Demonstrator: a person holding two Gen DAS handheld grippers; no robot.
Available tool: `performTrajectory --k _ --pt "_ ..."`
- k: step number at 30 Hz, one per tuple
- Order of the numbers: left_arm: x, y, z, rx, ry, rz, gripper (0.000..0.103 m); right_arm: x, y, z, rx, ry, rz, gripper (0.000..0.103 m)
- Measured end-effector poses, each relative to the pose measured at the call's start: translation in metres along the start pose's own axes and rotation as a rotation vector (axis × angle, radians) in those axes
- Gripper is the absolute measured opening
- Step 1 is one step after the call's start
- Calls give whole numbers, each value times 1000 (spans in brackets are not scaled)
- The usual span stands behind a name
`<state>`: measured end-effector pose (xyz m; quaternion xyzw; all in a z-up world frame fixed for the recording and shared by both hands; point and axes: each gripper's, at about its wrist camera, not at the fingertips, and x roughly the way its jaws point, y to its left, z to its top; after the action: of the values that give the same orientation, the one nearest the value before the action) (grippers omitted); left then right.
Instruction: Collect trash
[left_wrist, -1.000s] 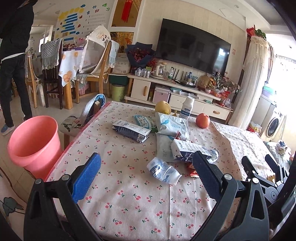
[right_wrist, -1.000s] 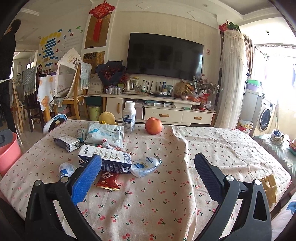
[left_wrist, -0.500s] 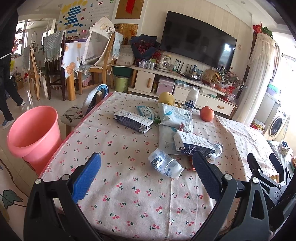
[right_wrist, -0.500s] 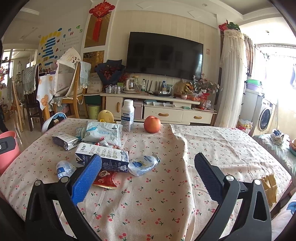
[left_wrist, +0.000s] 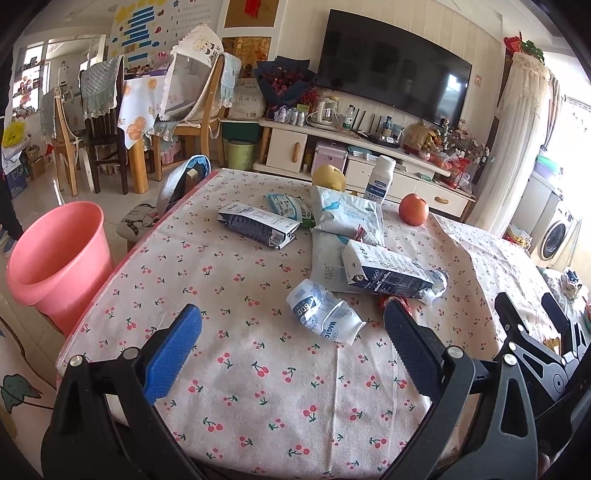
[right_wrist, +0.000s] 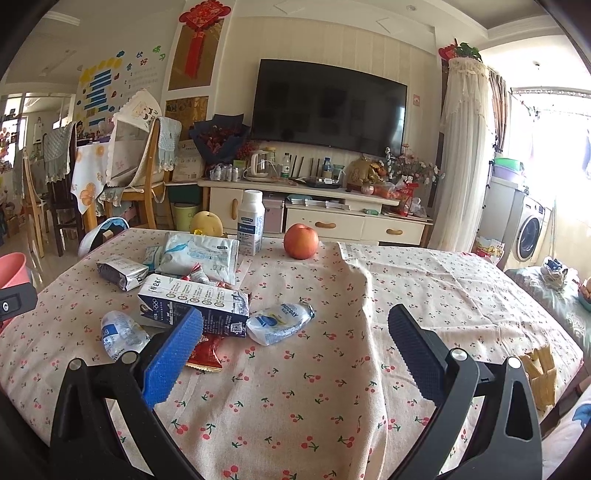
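Trash lies scattered on a cherry-print tablecloth (left_wrist: 236, 280): a crumpled white-blue pouch (left_wrist: 323, 315), a dark blue milk carton (left_wrist: 386, 273), a flattened dark carton (left_wrist: 256, 225), white bags (left_wrist: 349, 216) and a red wrapper (right_wrist: 205, 354). My left gripper (left_wrist: 291, 350) hovers open above the near table edge, just short of the crumpled pouch. My right gripper (right_wrist: 295, 350) is open too, with a second pouch (right_wrist: 279, 321) and the milk carton (right_wrist: 194, 302) just beyond its fingertips. A pink bucket (left_wrist: 55, 258) stands on the floor left of the table.
An apple (right_wrist: 301, 240), a yellow pear (right_wrist: 206, 223) and a white bottle (right_wrist: 251, 221) stand at the table's far edge. Beyond are a TV cabinet (right_wrist: 314, 210), chairs (left_wrist: 99, 122) and a washing machine (right_wrist: 530, 232). The right gripper's frame (left_wrist: 532, 339) shows at the left wrist view's right edge.
The left gripper has risen and tilted down over the table, bringing the trash and bucket closer in view. The right gripper has edged slightly forward. A person at far left has left the view.
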<state>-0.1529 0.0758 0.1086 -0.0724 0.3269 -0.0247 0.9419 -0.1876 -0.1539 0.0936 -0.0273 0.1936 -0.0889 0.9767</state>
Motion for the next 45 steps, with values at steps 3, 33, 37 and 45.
performTrajectory --k 3,33,37,45 --pt "3 -1 -2 -6 12 -1 100 4 -1 -1 -3 9 -2 99" --pt "104 -15 -8 -116 223 -28 97 99 -33 -14 350 370 446 78" --pt "127 -12 -9 -127 281 -20 81 112 -20 -17 326 417 474 73" --pt "151 -13 -8 -119 310 -38 72 132 -9 -18 302 457 524 72"
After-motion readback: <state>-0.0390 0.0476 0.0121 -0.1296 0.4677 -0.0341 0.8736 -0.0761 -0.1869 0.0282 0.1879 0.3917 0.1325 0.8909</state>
